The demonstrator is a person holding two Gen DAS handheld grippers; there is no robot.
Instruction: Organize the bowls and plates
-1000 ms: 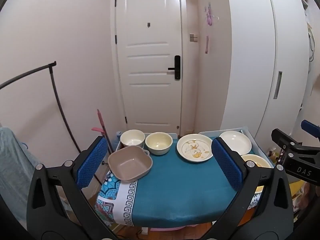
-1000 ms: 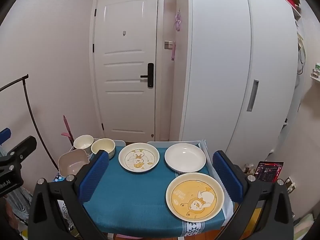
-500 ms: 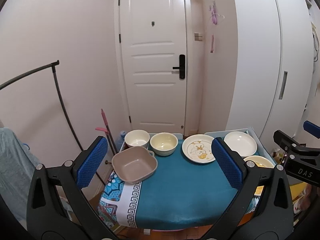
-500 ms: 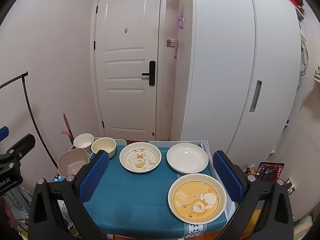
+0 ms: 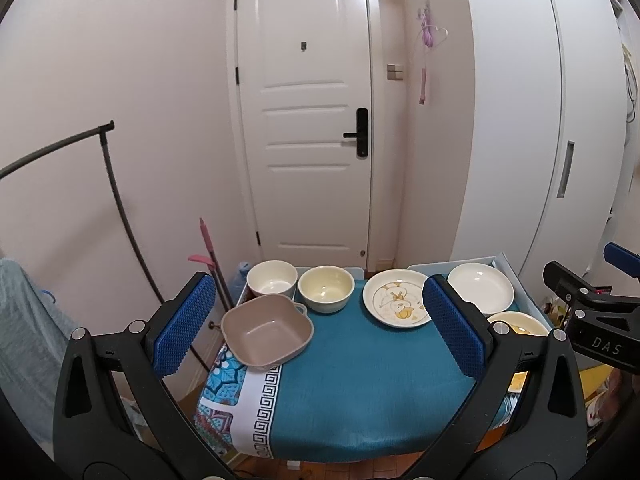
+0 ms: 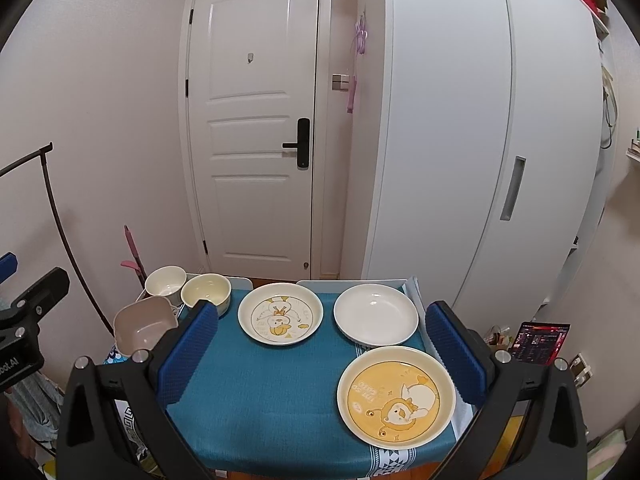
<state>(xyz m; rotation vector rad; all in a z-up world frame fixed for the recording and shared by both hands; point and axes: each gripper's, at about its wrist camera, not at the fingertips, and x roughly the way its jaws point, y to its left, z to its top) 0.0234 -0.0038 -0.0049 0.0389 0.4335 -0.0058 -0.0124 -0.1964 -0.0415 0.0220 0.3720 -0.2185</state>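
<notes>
My left claw and right claw hang spread and empty above the teal-clothed table; my left finger hides part of the round yellow cartoon plate, right of the square beige bowl.

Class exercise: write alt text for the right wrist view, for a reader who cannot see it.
The open right tool hovers above a teal-clothed table holding three plates: a yellow cartoon plate nearest, a plain white plate and a duck-print plate behind. Three bowls sit far left before a white door.
</notes>
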